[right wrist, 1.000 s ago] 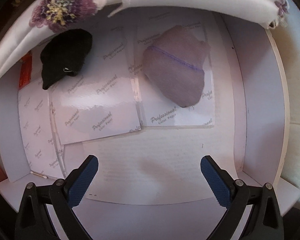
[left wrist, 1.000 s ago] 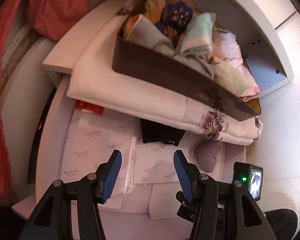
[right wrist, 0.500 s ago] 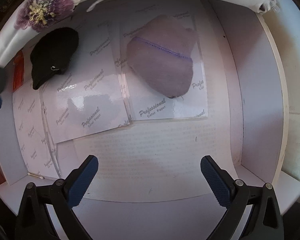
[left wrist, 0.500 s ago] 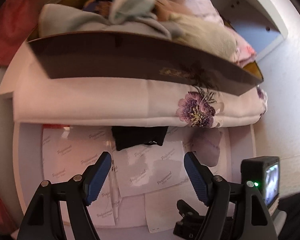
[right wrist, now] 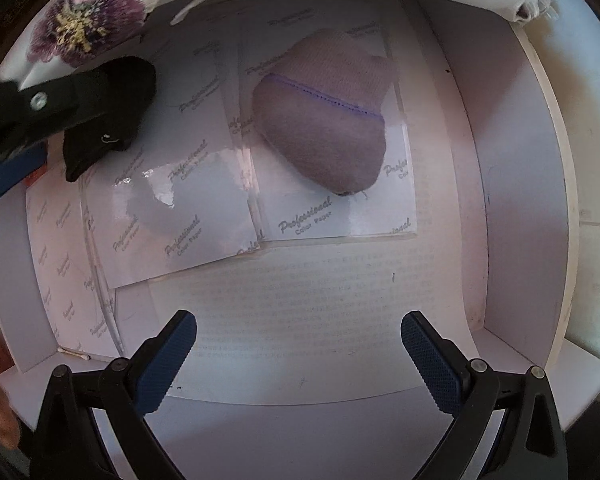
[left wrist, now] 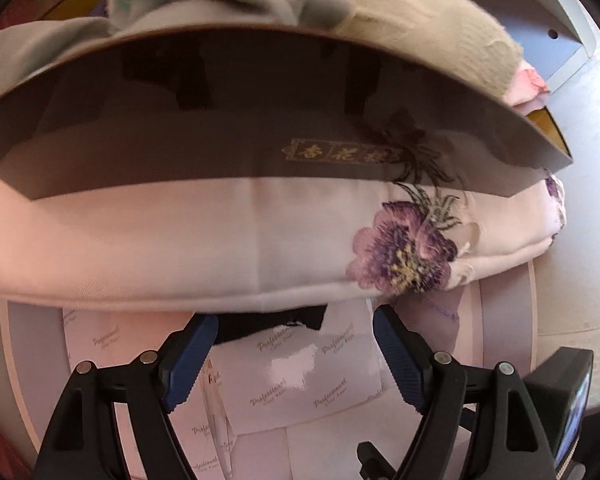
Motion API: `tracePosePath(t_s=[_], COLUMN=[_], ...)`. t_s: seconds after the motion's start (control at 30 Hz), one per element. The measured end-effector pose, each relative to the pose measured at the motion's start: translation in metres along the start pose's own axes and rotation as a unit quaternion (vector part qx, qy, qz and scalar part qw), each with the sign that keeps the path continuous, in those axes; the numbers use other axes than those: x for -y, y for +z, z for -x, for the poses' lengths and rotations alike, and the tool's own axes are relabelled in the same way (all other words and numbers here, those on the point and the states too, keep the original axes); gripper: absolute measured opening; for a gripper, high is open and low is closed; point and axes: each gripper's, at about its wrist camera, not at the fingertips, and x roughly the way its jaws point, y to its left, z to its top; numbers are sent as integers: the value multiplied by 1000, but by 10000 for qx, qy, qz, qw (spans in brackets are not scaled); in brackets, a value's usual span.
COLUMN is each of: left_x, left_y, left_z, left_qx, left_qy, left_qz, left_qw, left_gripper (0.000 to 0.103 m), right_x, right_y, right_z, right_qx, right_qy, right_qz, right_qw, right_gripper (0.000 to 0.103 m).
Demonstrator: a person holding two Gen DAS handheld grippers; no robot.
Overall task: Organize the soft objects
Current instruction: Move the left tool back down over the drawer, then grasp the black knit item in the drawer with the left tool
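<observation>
So: the mauve sock (right wrist: 324, 128) lies flat on a glossy "Professional Color Paper" pack (right wrist: 340, 216) on the white shelf floor (right wrist: 512, 200), a purple stitched line across it, ribbed cuff toward the back, a loose thread at the near tip. Just left of it, apart, is the black sock (right wrist: 108, 136), bunched, with a small white mark. Right gripper (right wrist: 300, 354) hangs well short of the mauve sock, jaws spread wide, nothing between them. Left gripper (left wrist: 290, 354) is also spread and empty, pointing at the black sock (left wrist: 272, 324), of which only the front edge shows under the folded floral cloth (left wrist: 220, 248). That cloth overhangs the shelf and also hides most of the mauve sock (left wrist: 440, 312) in the left view. Only the left view shows the dark box (left wrist: 240, 128) sitting on the cloth, stuffed with soft fabrics (left wrist: 412, 20) (top cut off, blurred). Only the right view shows both socks whole, though the left gripper's finger (right wrist: 40, 120) covers part of the black one.
</observation>
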Motion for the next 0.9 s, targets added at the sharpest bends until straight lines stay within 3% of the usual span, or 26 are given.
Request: tracePosePath(t_s=[0.3,0.47,0.6,0.73,0.9], left_x=[3,7,7,7,-12], left_y=[8,11,14,14,5], left_z=[-20,-25,-25,-22,-7], left_qx=[-36,106,193,188,61], left_qy=[272,381,403,185,-70], left_qz=[-239,-314,-429,-565,-265], left_qw=[9993,9987,9981,9981,9996], left_gripper=[81,76,51,26,13], right_x=[4,6,4,-1,-5], right_y=[1,2,1,2,2], right_z=[0,-1,-2,-5,-6], right_qx=[-17,-42,-42,-39,-44], right_qy=[-56,-11,-14,-27,-81], right_qz=[-52,-70,-33,-38,-24], right_qw=[10000,10000,10000,10000,10000], right_gripper=[103,103,103,103,103])
